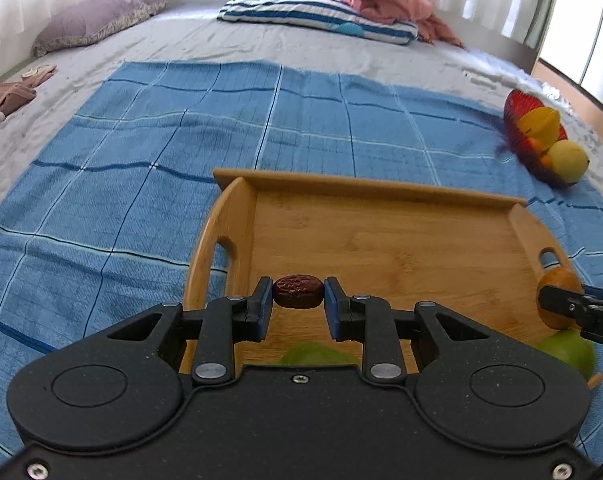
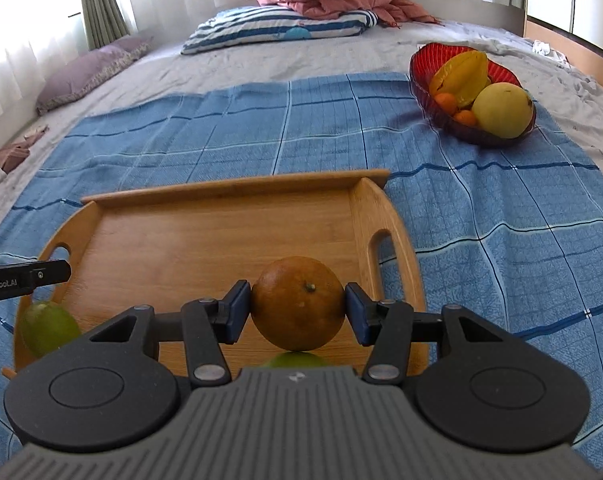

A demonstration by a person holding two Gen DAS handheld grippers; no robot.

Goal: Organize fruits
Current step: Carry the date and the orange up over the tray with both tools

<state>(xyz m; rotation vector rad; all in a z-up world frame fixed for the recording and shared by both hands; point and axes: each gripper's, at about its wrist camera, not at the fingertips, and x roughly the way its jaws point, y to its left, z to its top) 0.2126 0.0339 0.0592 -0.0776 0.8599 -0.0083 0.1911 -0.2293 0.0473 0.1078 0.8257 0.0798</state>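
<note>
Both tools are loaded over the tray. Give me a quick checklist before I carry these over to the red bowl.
1. Left tool shut on the date: ok.
2. Right tool shut on the orange: ok.
3. Orange lifted clear of the green fruit below it: cannot tell.
4. Room in the red bowl, already holding the starfruit and yellow fruit: not ok, crowded.
5. Path across the blue cloth clear: ok.
6. Wooden tray level: ok.
</note>
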